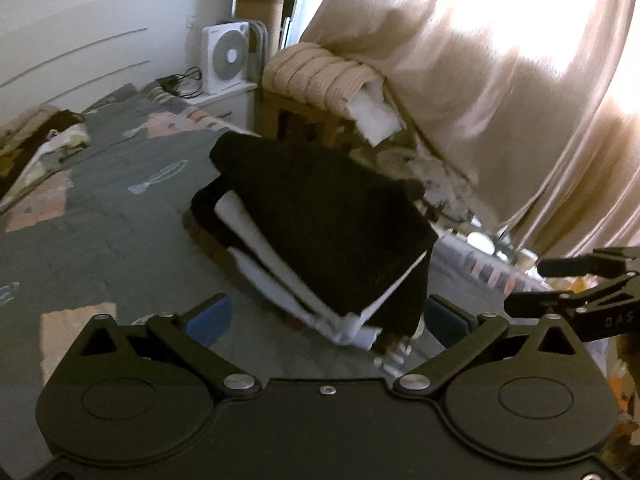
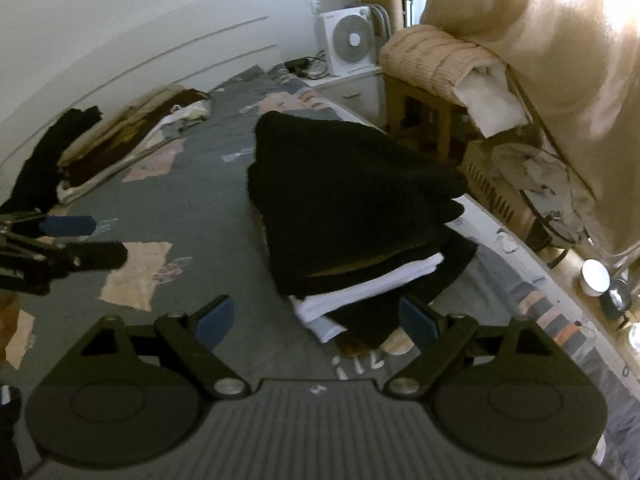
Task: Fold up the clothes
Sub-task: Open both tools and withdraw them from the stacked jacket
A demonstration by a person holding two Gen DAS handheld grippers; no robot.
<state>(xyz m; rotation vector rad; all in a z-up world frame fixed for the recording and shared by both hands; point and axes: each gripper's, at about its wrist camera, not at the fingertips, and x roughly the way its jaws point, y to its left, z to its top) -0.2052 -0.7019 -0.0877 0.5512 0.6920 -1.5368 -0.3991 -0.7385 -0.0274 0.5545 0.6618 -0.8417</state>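
A stack of folded clothes lies on the grey patterned bedspread, black garments on top and white layers showing at its near edge. In the right wrist view the same stack sits near the bed's right side. My left gripper is open just short of the stack's near corner, its blue pads wide apart and not pressing on cloth. My right gripper is open too, in front of the stack's near edge, holding nothing. Each gripper shows in the other's view: the right gripper and the left gripper.
A loose heap of brown and pale clothes and a black garment lie at the bed's far left. A white fan, a wooden stool with a beige cushion and a beige curtain stand past the bed's right edge.
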